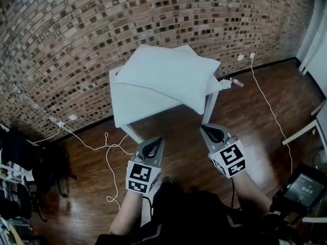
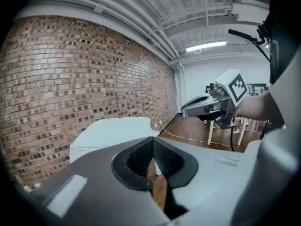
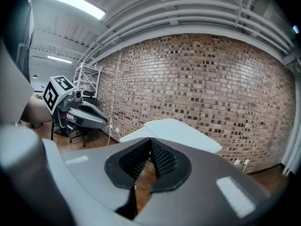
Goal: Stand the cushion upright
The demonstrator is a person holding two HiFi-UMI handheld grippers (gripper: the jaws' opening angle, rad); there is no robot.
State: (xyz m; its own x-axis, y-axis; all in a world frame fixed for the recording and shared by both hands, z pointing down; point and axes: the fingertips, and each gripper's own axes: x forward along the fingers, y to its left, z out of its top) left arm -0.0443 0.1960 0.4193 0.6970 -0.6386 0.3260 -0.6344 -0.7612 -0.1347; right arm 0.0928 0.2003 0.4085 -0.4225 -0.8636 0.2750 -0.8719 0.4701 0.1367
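one plump white square cushion lies flat; left hand-held gripper and right hand-held gripper are closed.

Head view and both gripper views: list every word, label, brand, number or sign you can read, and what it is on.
None readable in any view.
Marker cube on left gripper: black-and-white squares, no letters.
Marker cube on right gripper: the same.
Screen at lower right: marks too blurred to read.
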